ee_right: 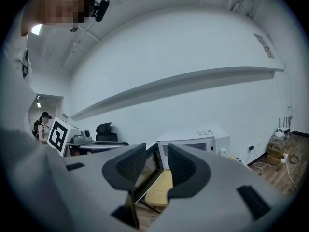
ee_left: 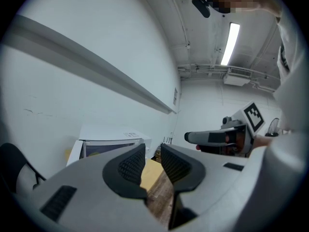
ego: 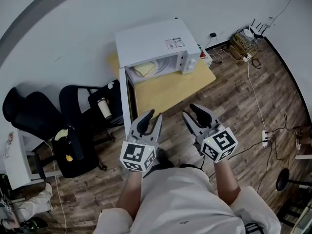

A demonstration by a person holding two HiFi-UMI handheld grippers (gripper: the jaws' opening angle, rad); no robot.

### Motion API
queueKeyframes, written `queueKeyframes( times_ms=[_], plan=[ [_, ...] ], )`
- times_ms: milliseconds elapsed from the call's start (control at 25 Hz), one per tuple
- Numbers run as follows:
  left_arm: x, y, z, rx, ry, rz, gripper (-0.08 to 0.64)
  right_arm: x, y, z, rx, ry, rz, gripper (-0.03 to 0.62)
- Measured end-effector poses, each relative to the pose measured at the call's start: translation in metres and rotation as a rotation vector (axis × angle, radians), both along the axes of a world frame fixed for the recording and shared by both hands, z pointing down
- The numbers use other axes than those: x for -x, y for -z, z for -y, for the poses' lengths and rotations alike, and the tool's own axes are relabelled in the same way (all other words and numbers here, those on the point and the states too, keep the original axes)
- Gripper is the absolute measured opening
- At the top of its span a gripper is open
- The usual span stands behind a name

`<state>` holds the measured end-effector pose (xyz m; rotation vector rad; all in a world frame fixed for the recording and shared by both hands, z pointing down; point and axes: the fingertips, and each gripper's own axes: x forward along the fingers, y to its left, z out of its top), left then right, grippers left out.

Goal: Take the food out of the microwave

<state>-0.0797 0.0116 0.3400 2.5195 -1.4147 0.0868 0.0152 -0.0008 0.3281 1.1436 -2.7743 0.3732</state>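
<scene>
A white microwave stands on a low yellow table against the wall. Its door is swung wide open toward me. Inside the cavity lies the pale yellow food. My left gripper hovers over the floor just short of the table's near edge, beside the open door, open with nothing between its jaws. My right gripper is level with it to the right, also open and empty. In the left gripper view the microwave lies ahead of the left gripper. The right gripper faces the door's edge.
Black chairs stand left of the door, with a pale cup on one. Cables, a power strip and a router lie on the wooden floor at the right. A white cabinet is at the far left.
</scene>
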Motion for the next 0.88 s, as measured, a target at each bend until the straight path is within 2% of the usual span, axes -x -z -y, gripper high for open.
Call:
queueKeyframes(
  times_ms=[520,880],
  plan=[
    [0.017,-0.010,0.006,0.011,-0.036,-0.002,0.081,0.021,-0.015,0.003,0.036,-0.020,-0.018,0.124],
    [0.018,-0.009,0.013,0.015,-0.025,-0.016,0.081,0.030,-0.015,0.014,0.045,0.019,-0.026,0.127]
  ],
)
